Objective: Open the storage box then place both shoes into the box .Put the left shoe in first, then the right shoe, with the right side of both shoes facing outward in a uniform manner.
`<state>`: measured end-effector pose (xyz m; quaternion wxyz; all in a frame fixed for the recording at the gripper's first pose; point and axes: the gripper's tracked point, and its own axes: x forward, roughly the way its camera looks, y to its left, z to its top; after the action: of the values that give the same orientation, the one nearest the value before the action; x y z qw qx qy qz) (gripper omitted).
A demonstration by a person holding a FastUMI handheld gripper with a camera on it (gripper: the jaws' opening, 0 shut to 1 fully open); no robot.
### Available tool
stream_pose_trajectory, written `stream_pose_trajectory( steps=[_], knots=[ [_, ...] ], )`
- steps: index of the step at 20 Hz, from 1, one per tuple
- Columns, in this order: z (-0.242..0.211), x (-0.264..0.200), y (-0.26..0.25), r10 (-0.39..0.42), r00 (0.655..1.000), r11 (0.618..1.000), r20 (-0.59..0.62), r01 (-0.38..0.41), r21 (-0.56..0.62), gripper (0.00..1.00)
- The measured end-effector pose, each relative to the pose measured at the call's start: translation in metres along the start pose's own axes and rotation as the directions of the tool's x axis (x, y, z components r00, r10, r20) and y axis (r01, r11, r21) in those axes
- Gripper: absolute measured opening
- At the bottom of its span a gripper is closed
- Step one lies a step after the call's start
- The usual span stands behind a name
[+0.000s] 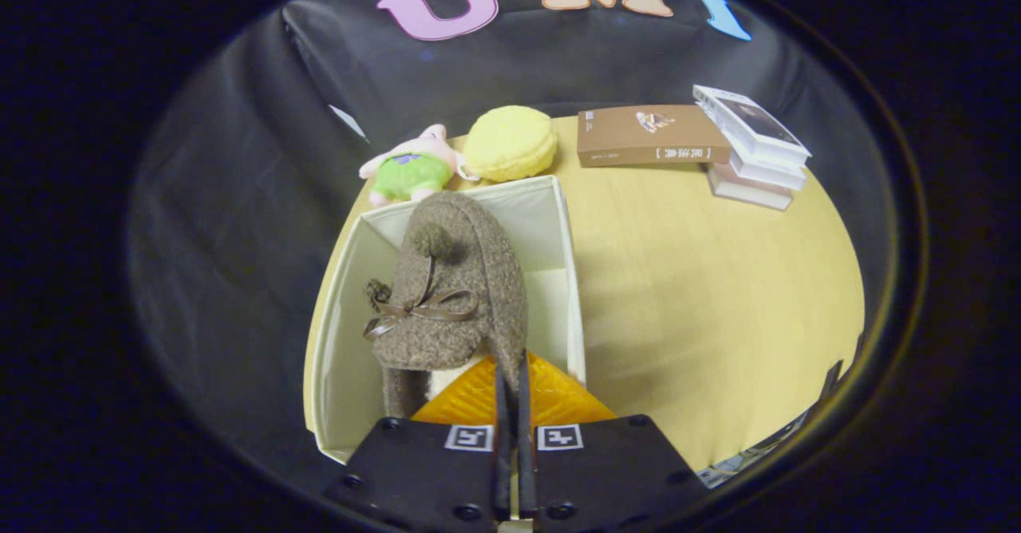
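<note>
A fuzzy brown shoe [455, 286] with a pom-pom and a thin brown bow hangs toe-away just ahead of my fingers, over the open white storage box [351, 294]. My gripper [510, 373] is shut on the shoe's rear collar, with both fingers pressed close together on its edge. The box stands open on the wooden table and its pale inner walls show around the shoe. The shoe hides most of the box floor, so I cannot tell what lies inside.
Beyond the box sit a pink and green plush toy [407, 170] and a round yellow cushion [510, 144]. A brown book [650, 136] and a stack of white books [754, 146] lie at the far right. The bare wooden table [702, 302] stretches to the box's right.
</note>
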<state>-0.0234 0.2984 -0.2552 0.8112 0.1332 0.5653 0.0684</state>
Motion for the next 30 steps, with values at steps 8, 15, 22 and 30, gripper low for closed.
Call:
stream_pose_trajectory(
  steps=[8, 15, 22, 30],
  knots=[
    [0.003, -0.012, 0.02, 0.102, 0.995, 0.995, 0.024, -0.102, 0.001, 0.49],
    [0.026, -0.056, 0.04, 0.255, 0.955, 0.961, 0.152, -0.233, -0.151, 1.0],
    [0.064, -0.117, -0.008, 0.306, 0.887, 0.935, 0.347, -0.21, -0.287, 1.0],
    [0.096, -0.187, -0.104, 0.258, 0.785, 0.952, 0.564, -0.108, -0.285, 1.0]
  ],
)
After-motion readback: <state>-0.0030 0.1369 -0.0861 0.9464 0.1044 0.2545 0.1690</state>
